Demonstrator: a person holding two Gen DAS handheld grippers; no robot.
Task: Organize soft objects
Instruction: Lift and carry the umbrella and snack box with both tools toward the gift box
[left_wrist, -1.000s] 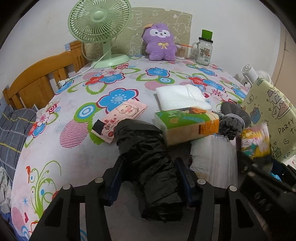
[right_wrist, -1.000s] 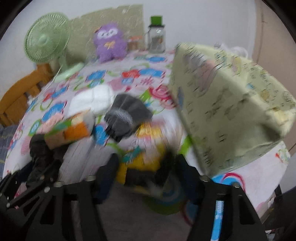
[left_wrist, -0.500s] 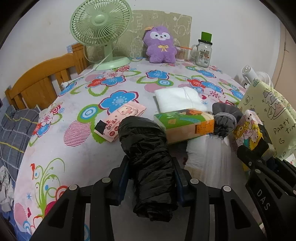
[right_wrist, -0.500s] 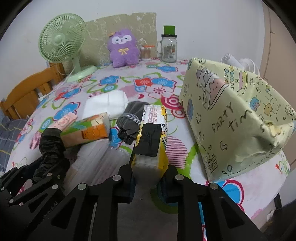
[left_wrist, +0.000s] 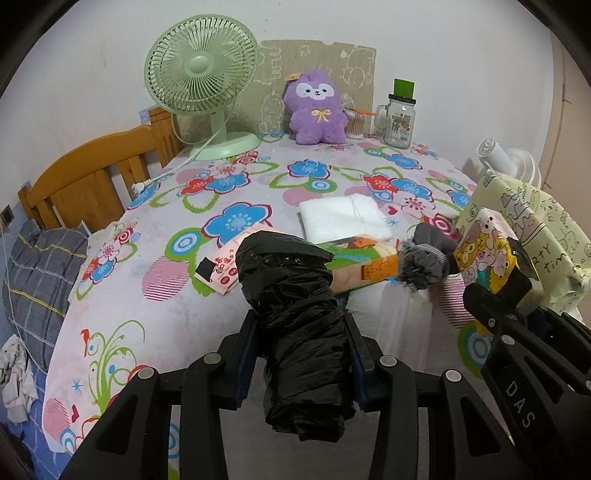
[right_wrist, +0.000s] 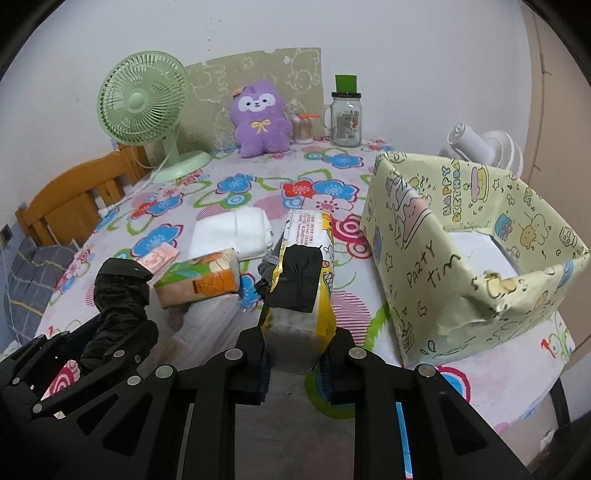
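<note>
Room: plain white wall (left_wrist: 92, 74); wooden chair (left_wrist: 88, 177) stood beside table under flowered cloth (left_wrist: 177, 295); green fan (left_wrist: 201, 66) near wall; beige door (right_wrist: 554, 92) at right.

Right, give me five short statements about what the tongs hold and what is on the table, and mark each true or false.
1. The left tongs are shut on the black plastic bag roll. True.
2. The right tongs are empty. False: they grip the yellow tissue pack.
3. The purple plush toy lies inside the paper-wrapped box. False: it sits at the far edge of the table, by the wall.
4. The green fan stands left of the plush toy. True.
5. The white folded cloth is in the box. False: it lies on the tablecloth.
</note>
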